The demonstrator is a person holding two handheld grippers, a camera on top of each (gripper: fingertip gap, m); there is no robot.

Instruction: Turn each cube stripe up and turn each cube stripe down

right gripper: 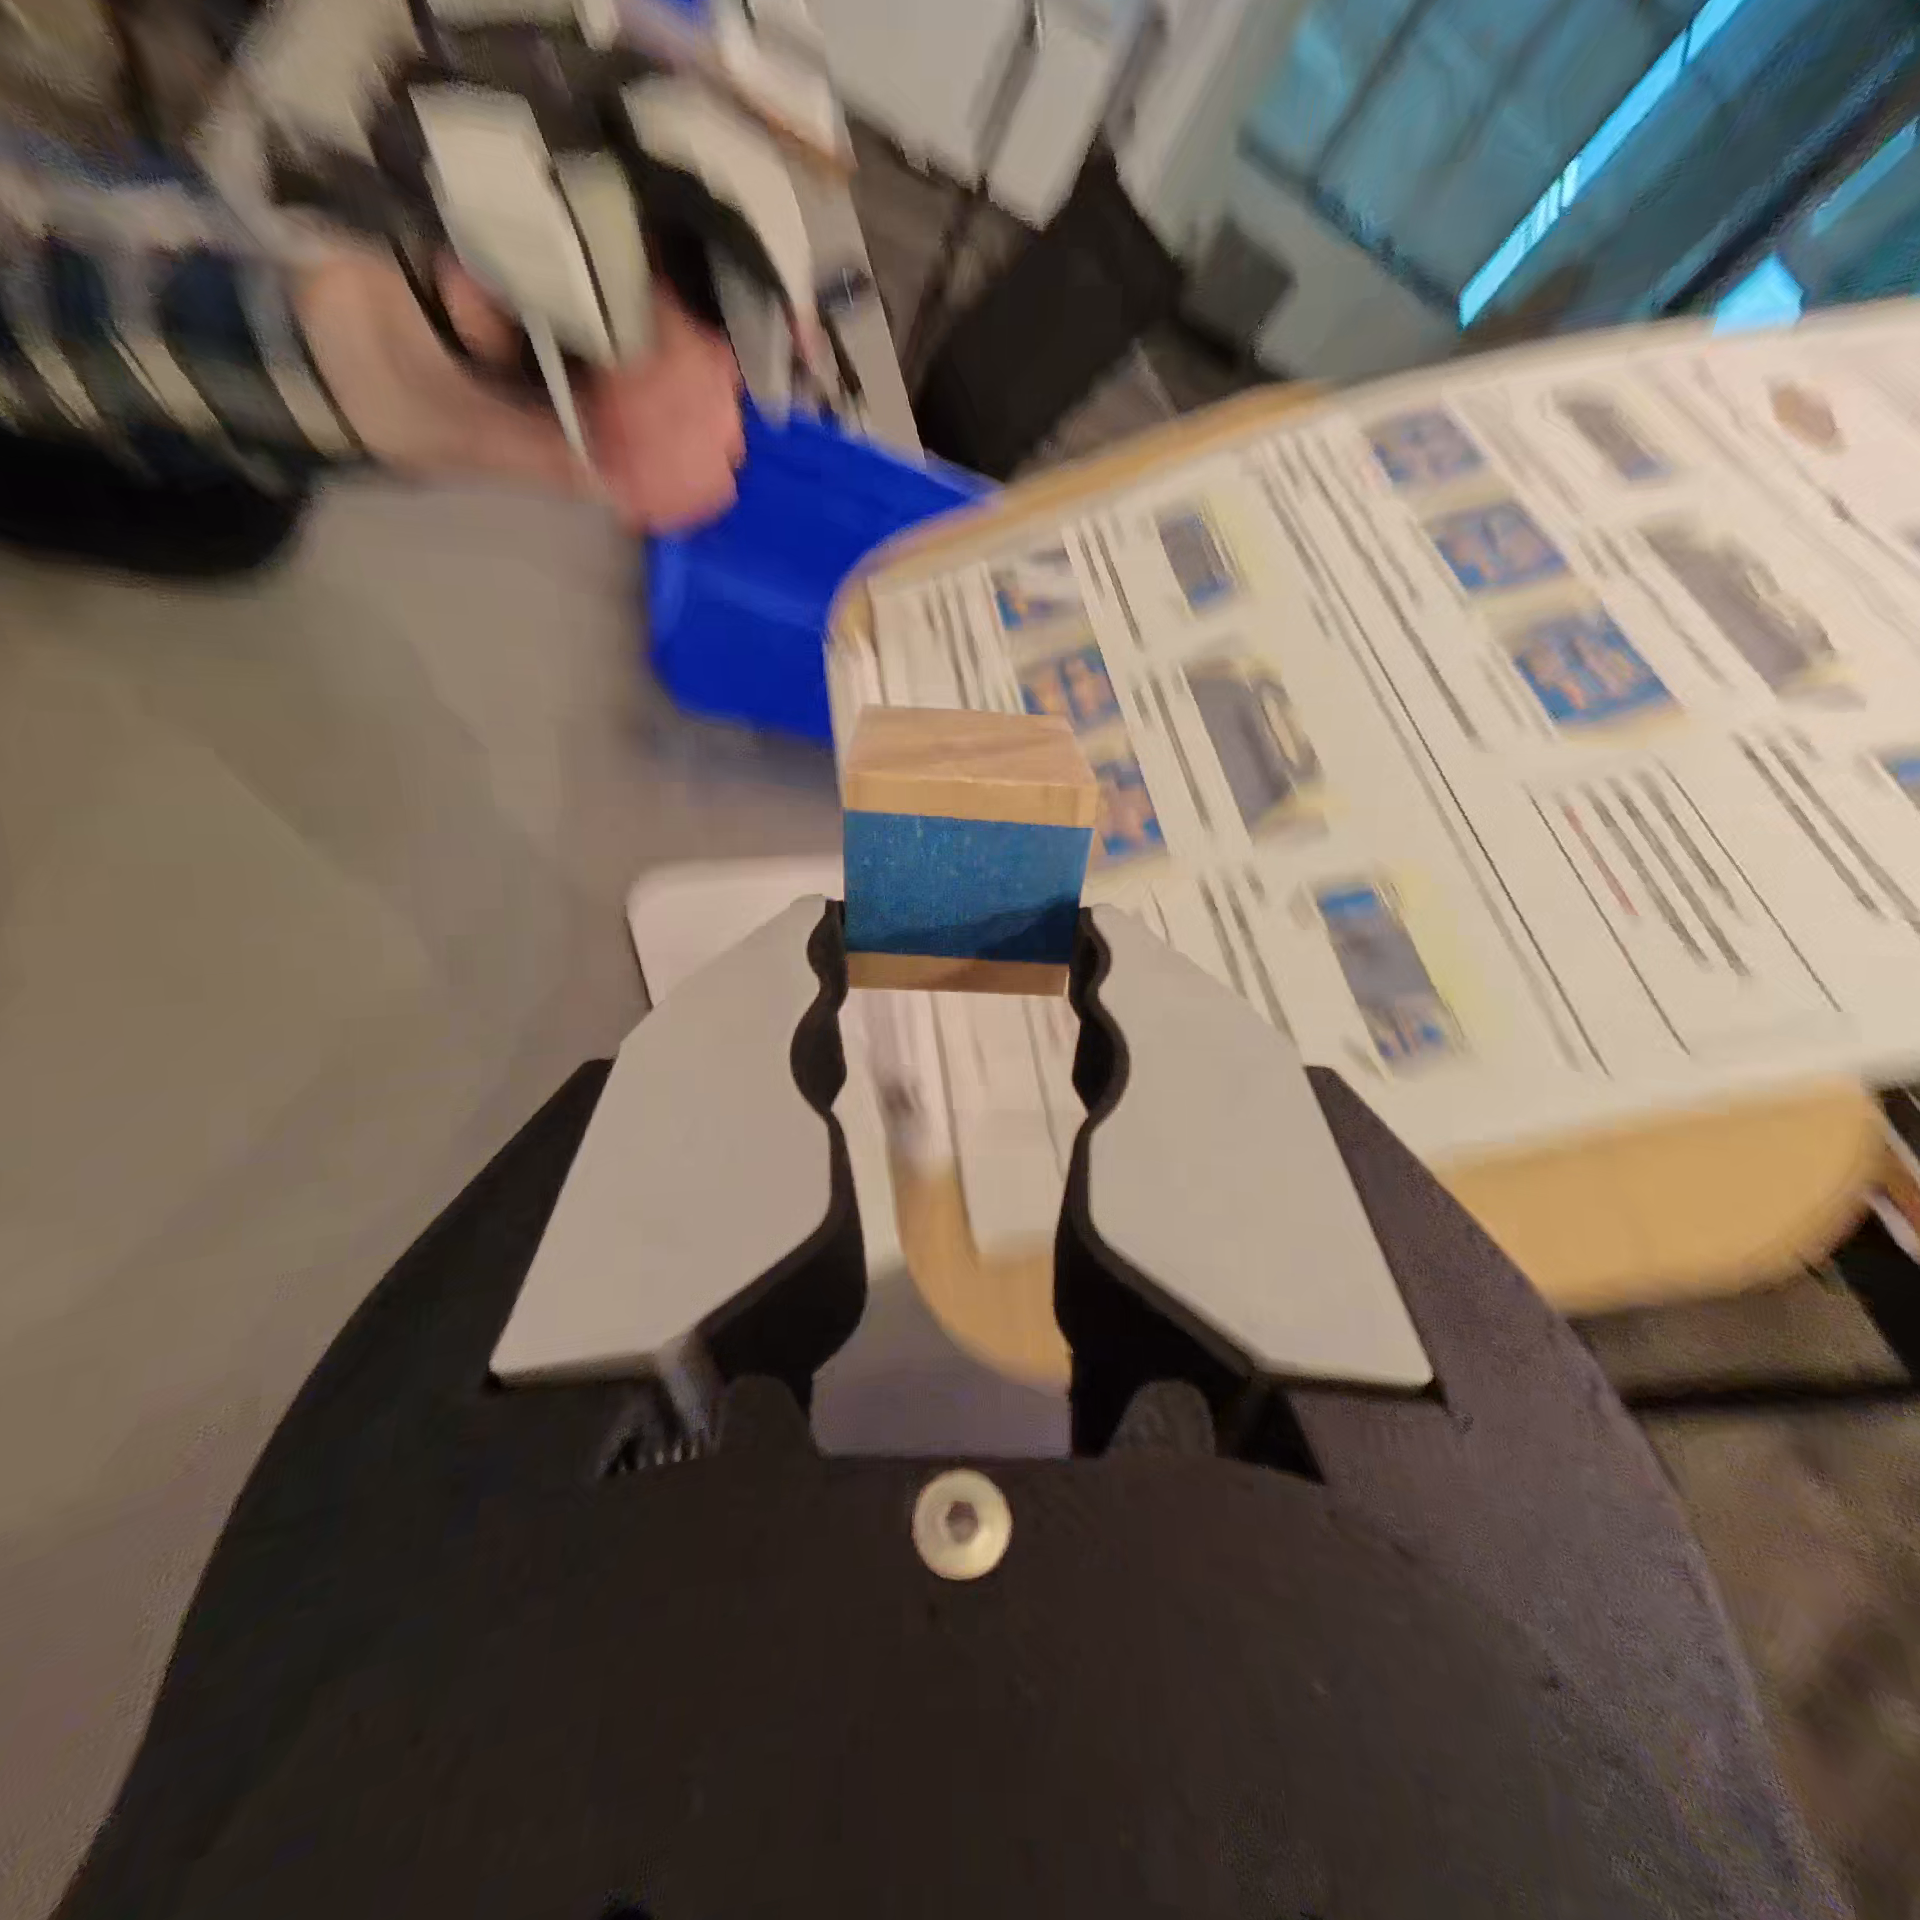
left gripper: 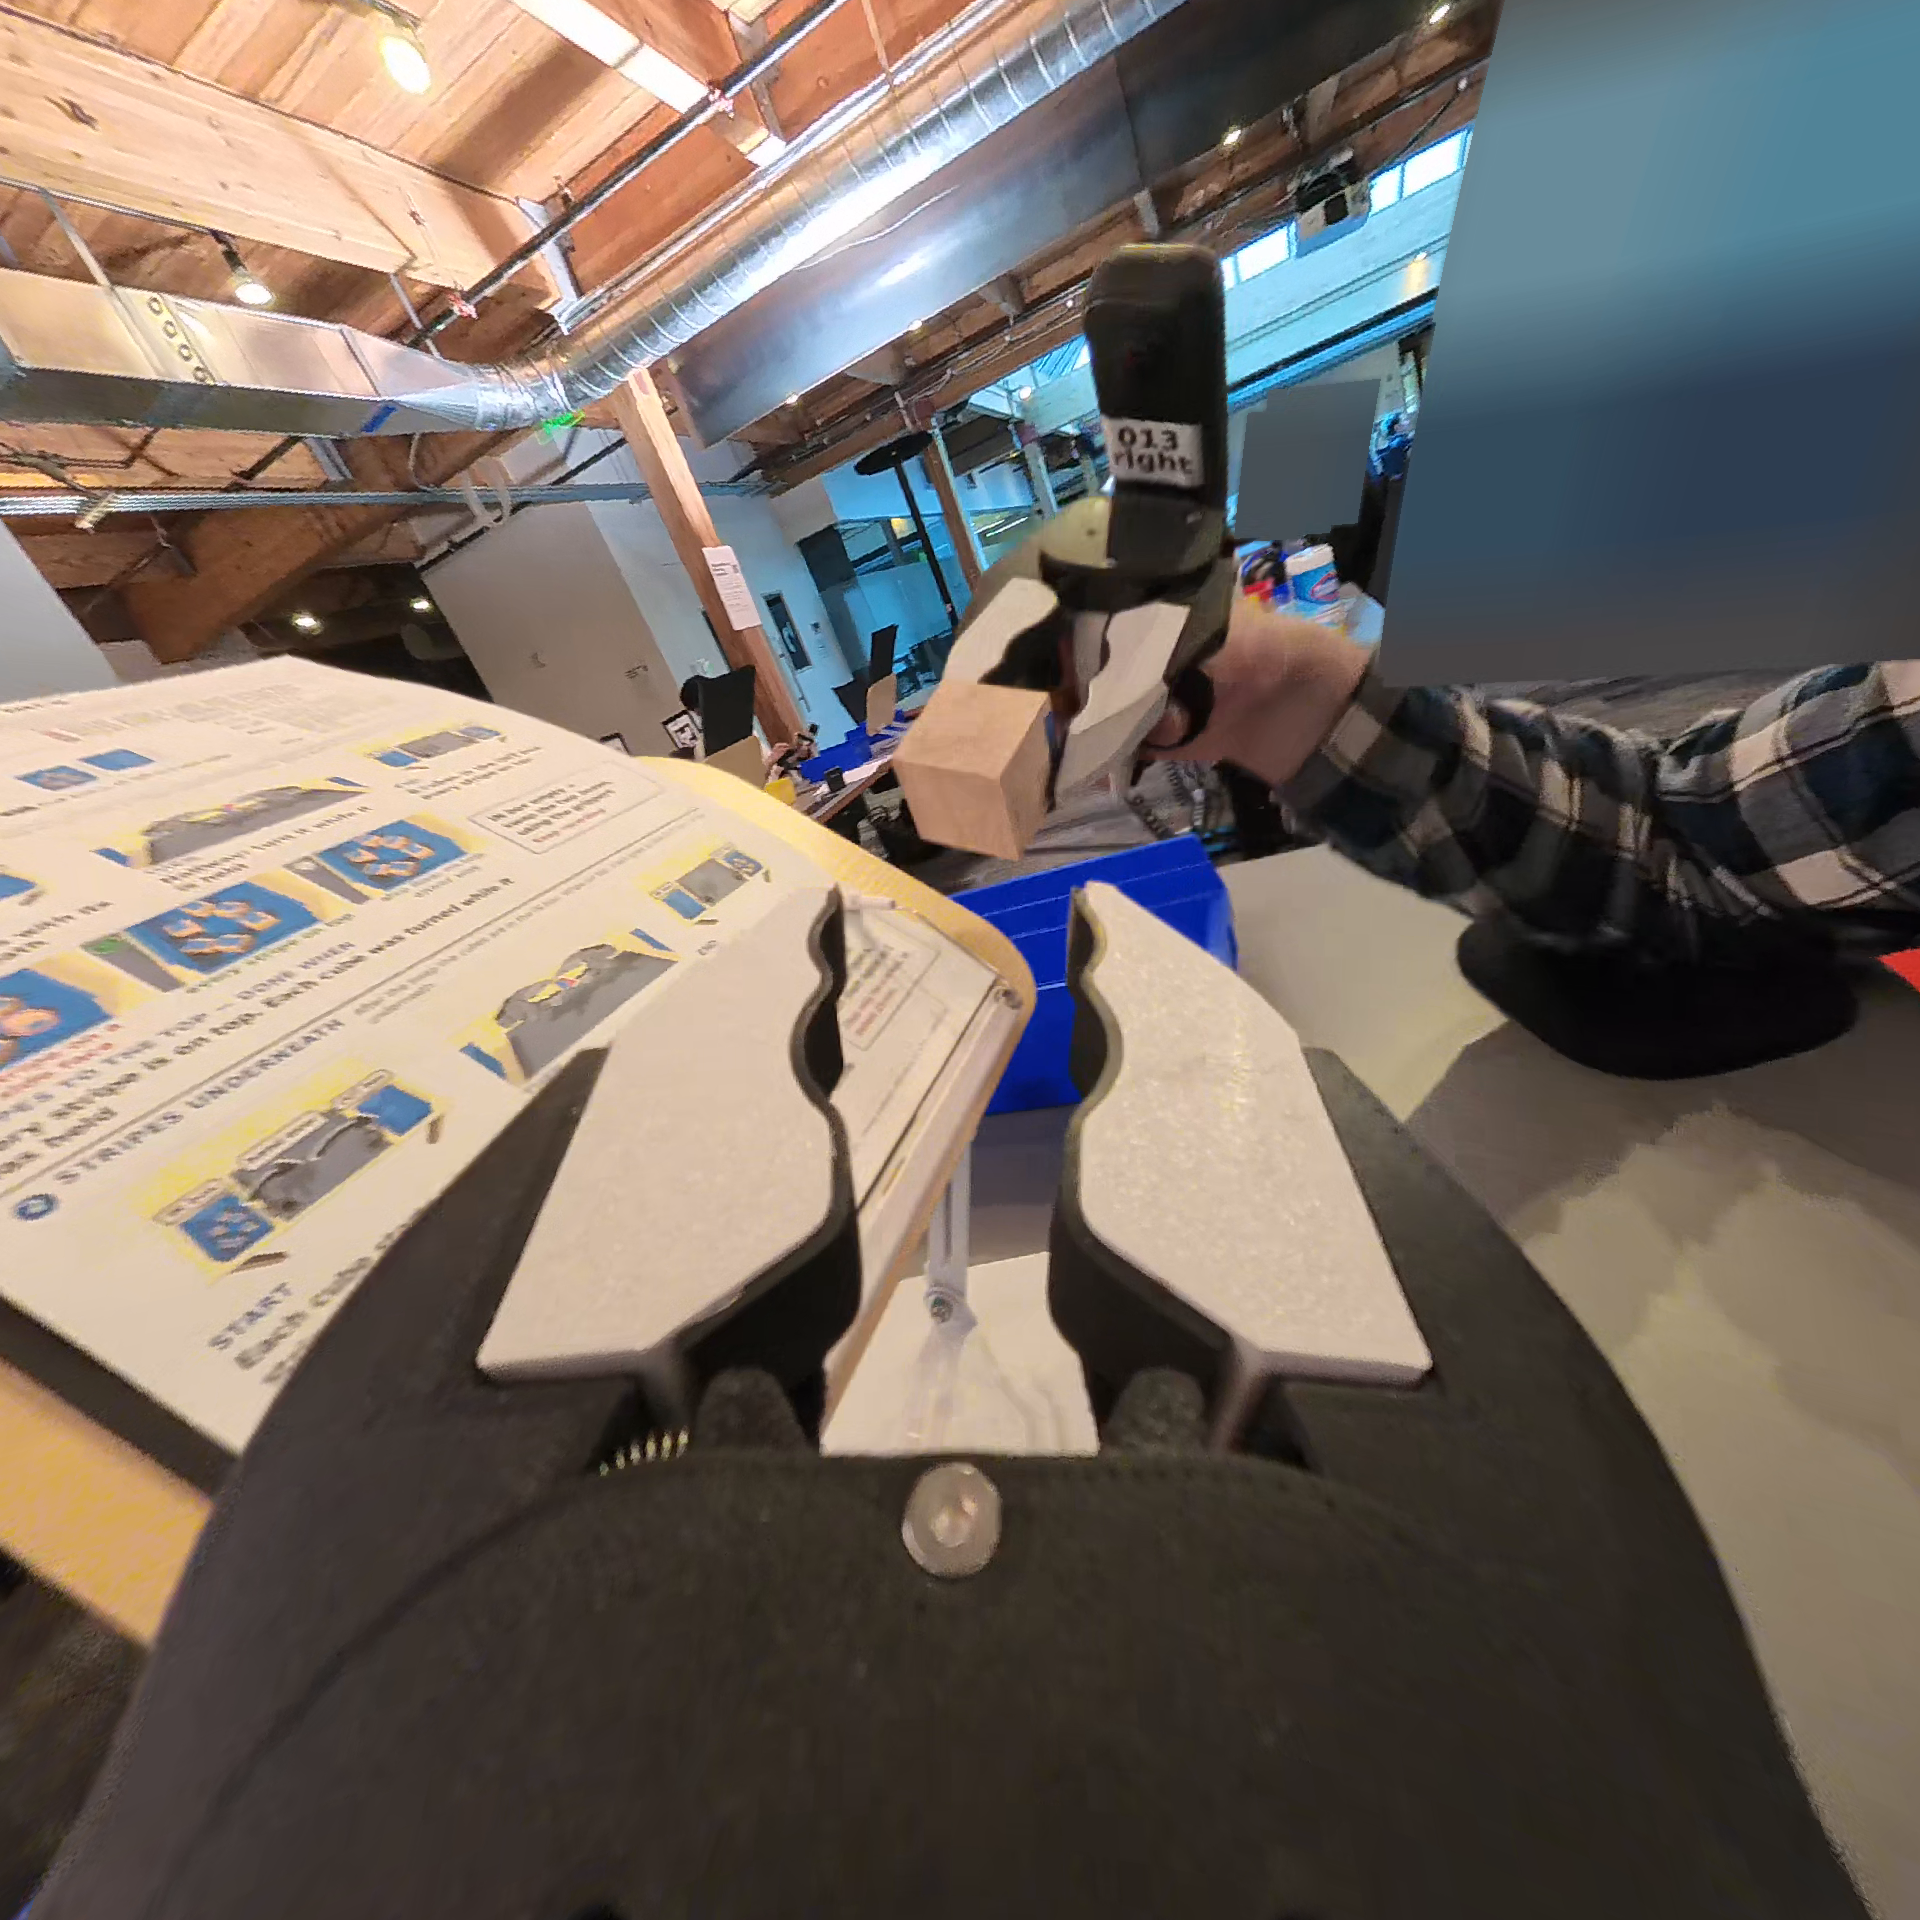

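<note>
Right gripper was clamped on the wooden cube, blue stripe facing the camera, pads pressed on both sides. Left gripper sat parted, nothing in it. Beyond its tips were the blue bin and the instruction sheet on its left; grey table lay open to the right.

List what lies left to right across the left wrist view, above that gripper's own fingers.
Instruction sheet → wooden cube → right gripper holding it → hand → plaid sleeve.
</note>
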